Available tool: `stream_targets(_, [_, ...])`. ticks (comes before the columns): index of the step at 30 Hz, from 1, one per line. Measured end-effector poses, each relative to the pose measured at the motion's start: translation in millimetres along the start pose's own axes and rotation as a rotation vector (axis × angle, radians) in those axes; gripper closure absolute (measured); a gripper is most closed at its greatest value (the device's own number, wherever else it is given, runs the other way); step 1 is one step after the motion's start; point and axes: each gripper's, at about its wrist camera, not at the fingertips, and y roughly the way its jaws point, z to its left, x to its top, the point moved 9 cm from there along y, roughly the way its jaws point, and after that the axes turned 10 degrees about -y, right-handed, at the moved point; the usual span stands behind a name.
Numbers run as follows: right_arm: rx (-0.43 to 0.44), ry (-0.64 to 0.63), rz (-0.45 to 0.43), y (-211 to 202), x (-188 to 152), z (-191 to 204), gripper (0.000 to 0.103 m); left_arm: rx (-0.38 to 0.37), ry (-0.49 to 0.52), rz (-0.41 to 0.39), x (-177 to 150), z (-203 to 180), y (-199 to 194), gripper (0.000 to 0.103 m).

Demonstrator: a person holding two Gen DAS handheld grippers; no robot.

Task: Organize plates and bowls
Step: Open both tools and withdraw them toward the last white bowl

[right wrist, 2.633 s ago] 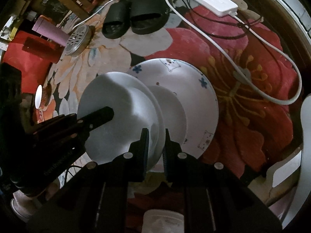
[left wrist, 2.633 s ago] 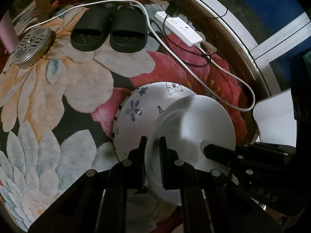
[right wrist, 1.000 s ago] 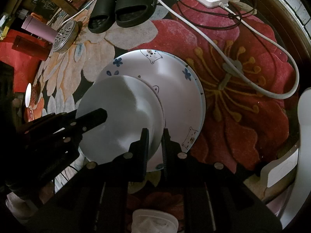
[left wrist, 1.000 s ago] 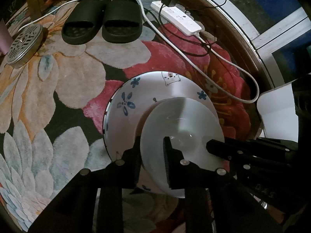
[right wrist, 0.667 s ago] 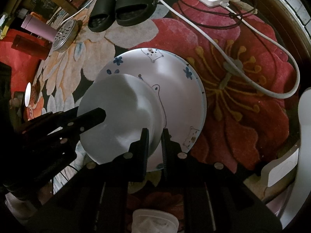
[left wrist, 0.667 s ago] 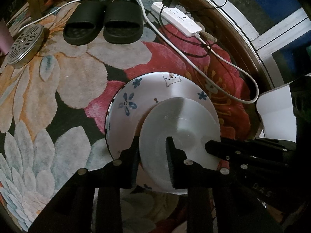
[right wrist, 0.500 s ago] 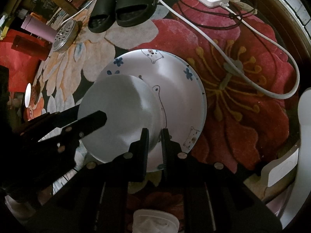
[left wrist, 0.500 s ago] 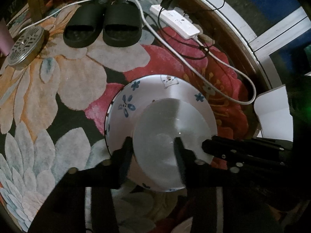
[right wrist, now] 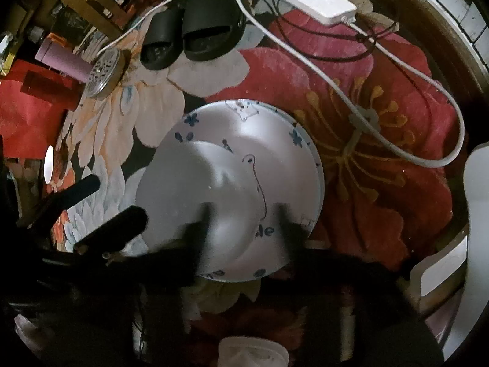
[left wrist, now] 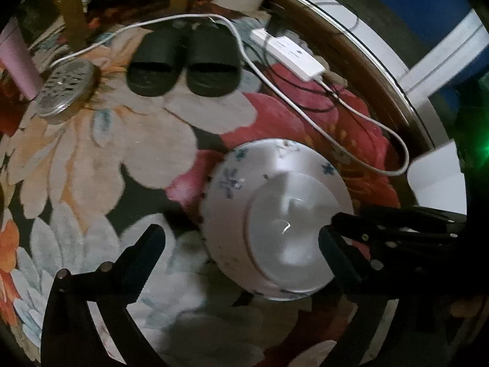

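Found the small white plate (left wrist: 287, 229) resting flat on the patterned plate (left wrist: 232, 183), off-centre, toward that plate's gripper-side rim and overlapping its printed figures. Found the patterned plate itself lying on the flowered rug (left wrist: 91, 168).

Noted the left gripper (left wrist: 240, 234) spread wide and holding nothing, one finger out over the rug beside the patterned plate, the other close at its rim. Noted the right gripper (right wrist: 244, 211) also parted, fingers smeared by blur on either side of the small plate's near edge, pinching nothing.

Judged the stacking step as good as done, yet not safe. Feared a blurred finger catching the small plate's lip on the way out and dragging it off the patterned plate onto the rug. Feared, too, a rocking stack from the off-centre seating on soft pile. Marked the white cable (right wrist: 363, 119) looping just beyond the patterned plate's far side as a snag for any wide sweep.
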Motion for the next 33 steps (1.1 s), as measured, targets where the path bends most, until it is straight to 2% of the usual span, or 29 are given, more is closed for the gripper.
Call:
stream_targets(1, [-0.011, 0.007, -0.012, -2, 1, -2, 0.022, 0.015, -0.012, -0.014, 3, 7, -3, 0.001])
stream_targets(3, [-0.012, 0.024, -0.026, -4, 4, -4, 0.009, 0.036, -0.026, -0.033, 7, 17, -7, 0.001])
stream_targets(4, [-0.018, 0.028, -0.032, -6, 5, -5, 0.005, 0.044, -0.032, -0.041, 8, 22, -9, 0.001])
stream_targets(18, [-0.012, -0.029, -0.036, -1, 14, 31, 0.004, 0.088, -0.090, -0.059, 2, 73, -25, 0.001])
stream_targets(33, [0.001, -0.169, -0.072, 2, 27, 102, 0.004, 0.125, -0.171, -0.076, -15, 141, -46, 0.001])
